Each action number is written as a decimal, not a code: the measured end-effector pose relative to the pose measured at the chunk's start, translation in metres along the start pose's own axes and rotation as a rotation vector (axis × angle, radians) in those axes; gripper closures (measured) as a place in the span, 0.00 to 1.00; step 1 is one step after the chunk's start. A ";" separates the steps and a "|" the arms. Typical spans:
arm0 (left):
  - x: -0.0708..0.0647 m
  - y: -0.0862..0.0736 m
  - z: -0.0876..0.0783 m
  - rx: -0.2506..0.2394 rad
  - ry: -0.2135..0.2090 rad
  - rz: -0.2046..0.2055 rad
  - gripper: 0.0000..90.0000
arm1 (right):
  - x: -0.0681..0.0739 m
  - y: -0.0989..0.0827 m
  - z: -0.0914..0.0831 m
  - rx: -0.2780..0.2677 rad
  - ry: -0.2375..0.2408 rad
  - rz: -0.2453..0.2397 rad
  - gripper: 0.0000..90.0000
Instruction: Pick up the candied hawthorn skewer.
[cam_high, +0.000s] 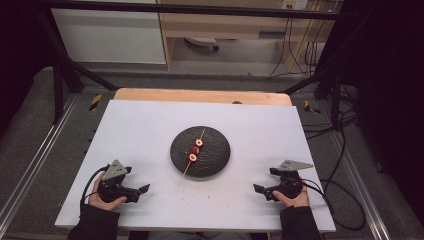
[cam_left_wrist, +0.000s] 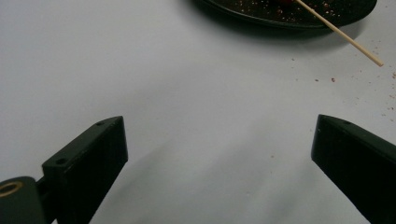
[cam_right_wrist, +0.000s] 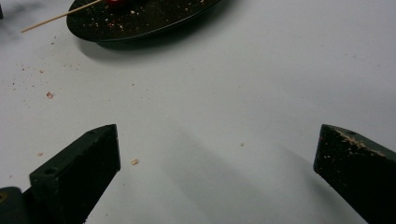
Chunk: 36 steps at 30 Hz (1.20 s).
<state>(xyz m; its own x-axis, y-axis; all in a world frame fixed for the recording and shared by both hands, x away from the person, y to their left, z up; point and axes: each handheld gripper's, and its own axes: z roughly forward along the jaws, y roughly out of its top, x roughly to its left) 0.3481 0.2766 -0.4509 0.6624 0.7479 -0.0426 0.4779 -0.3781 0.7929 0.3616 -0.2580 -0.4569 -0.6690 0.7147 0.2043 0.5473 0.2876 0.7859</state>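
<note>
Table (cam_high: 150, 130): white top, matte, with a strip of bare wood along the far edge; fine reddish-brown crumbs scattered between the plate and the near edge. Room: grey floor with metal rails at either side, black frame posts, pale cabinet fronts and loose cables beyond the far edge. Plate (cam_high: 215, 145): black, round, speckled with crumbs, at the middle of the table. Skewer (cam_high: 187, 170): thin wood, lying across the plate from far to near, its near end overhanging the rim toward the near edge; it carries two red pieces with pale centres (cam_high: 195, 150), close together at the plate's middle; what they are cannot be told. Left hand-held gripper (cam_high: 144, 189): near the near-left corner, resting low on the table, jaws spread wide, nothing between them. Right hand-held gripper (cam_high: 258, 188): near the near-right corner, jaws likewise wide apart and holding nothing, one pad dusted with crumbs. Both gripper views cut the plate off at the top. Bare table lies between each gripper and the plate, both well apart from it.
</note>
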 end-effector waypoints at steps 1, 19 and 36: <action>0.000 0.000 0.000 0.002 0.002 0.005 0.04 | 0.000 0.000 0.000 0.001 0.003 0.002 0.02; -0.011 0.008 0.005 0.017 0.001 0.017 0.04 | 0.001 0.001 -0.001 -0.010 -0.003 -0.002 0.02; -0.019 0.023 0.006 0.005 -0.002 0.012 0.05 | 0.001 0.001 0.000 -0.005 -0.010 -0.003 0.02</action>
<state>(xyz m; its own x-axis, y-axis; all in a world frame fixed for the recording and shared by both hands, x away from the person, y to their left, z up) 0.3500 0.2504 -0.4359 0.6695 0.7420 -0.0340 0.4726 -0.3902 0.7902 0.3611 -0.2575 -0.4560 -0.6657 0.7201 0.1958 0.5425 0.2868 0.7896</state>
